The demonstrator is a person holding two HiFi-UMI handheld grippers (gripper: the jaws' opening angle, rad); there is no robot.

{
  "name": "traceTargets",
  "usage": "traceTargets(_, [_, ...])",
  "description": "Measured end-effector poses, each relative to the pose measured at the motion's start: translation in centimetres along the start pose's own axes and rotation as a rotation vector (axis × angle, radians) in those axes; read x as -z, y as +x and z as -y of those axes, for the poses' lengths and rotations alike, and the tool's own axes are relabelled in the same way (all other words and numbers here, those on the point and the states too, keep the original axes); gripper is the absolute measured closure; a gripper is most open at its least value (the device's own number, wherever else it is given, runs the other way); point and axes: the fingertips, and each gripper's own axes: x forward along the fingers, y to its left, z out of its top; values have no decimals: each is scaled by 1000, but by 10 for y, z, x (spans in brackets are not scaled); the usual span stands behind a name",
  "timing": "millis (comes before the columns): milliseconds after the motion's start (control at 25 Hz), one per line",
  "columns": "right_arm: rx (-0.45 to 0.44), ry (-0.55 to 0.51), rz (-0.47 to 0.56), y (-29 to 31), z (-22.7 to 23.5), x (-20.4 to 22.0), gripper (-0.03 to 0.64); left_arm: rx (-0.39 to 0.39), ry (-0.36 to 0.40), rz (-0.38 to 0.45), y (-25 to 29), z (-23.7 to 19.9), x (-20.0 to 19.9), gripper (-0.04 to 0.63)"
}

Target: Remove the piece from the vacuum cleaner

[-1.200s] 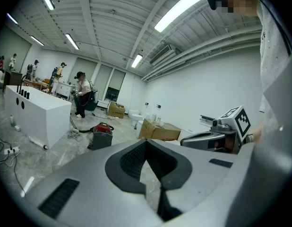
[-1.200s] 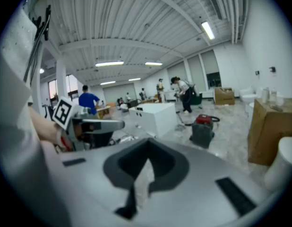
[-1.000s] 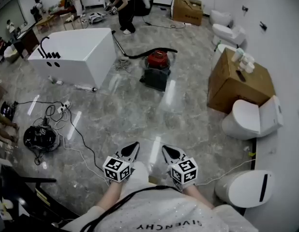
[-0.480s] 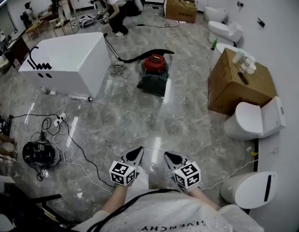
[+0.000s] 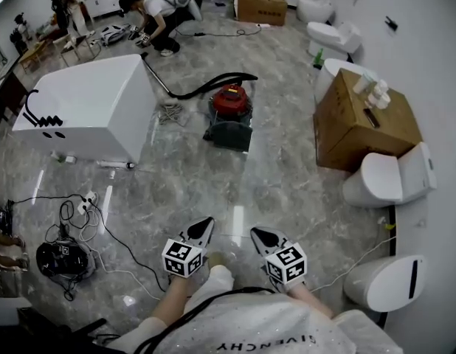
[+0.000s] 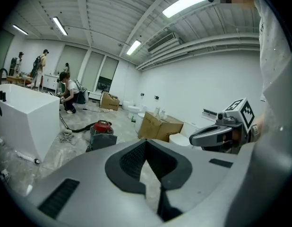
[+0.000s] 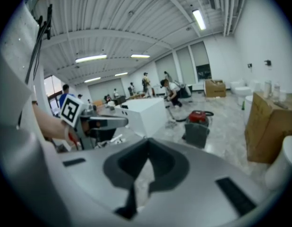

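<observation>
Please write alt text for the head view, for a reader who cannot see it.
Two handheld grippers, the left gripper and the right gripper, both shut and empty, point across a marble floor toward a red vacuum cleaner standing well ahead of them. A white bathtub is at the left, a cardboard box at the right.

Vacuum cleaner (image 5: 230, 103): white tub (image 5: 88, 105) to its left, cardboard box (image 5: 361, 124) to its right; left gripper (image 5: 206, 224) and right gripper (image 5: 257, 234) well short of it, jaws seemingly together.
</observation>
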Motion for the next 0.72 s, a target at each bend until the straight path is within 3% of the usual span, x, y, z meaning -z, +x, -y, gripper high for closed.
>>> traceTargets(360, [58,47,13,50,17,-28,601,36,-14,-29,25,-53,-13,575])
traceTargets(720, [43,64,-26,88,36,-40,601,50,-20,-14,53,-80,-28,575])
